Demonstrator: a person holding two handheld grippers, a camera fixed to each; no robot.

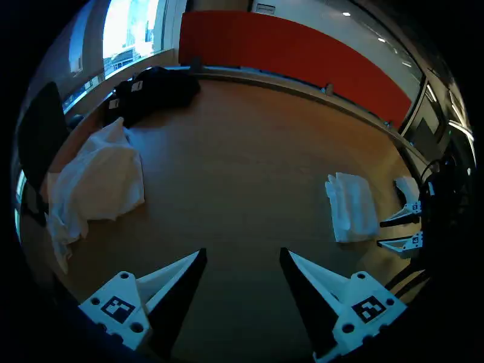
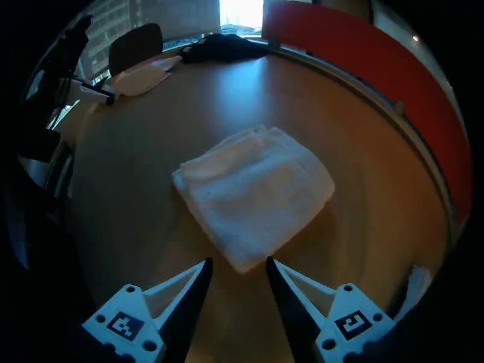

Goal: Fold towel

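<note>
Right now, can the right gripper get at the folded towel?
Probably yes: the towel lies on the table just ahead of the right gripper, its jaws open toward the near corner, with nothing between.

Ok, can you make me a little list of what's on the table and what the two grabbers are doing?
table: brown wood, curved far edge
folded towel: white, lying flat in a neat stack
crumpled heap: white cloth, not folded, off to the left in the left gripper view
black bag: at the table's far edge, just behind the crumpled heap
left hand-held gripper: open, holding nothing, pointing over bare table
right hand-held gripper: open, holding nothing, fingertips on either side of the folded towel's near corner
</note>
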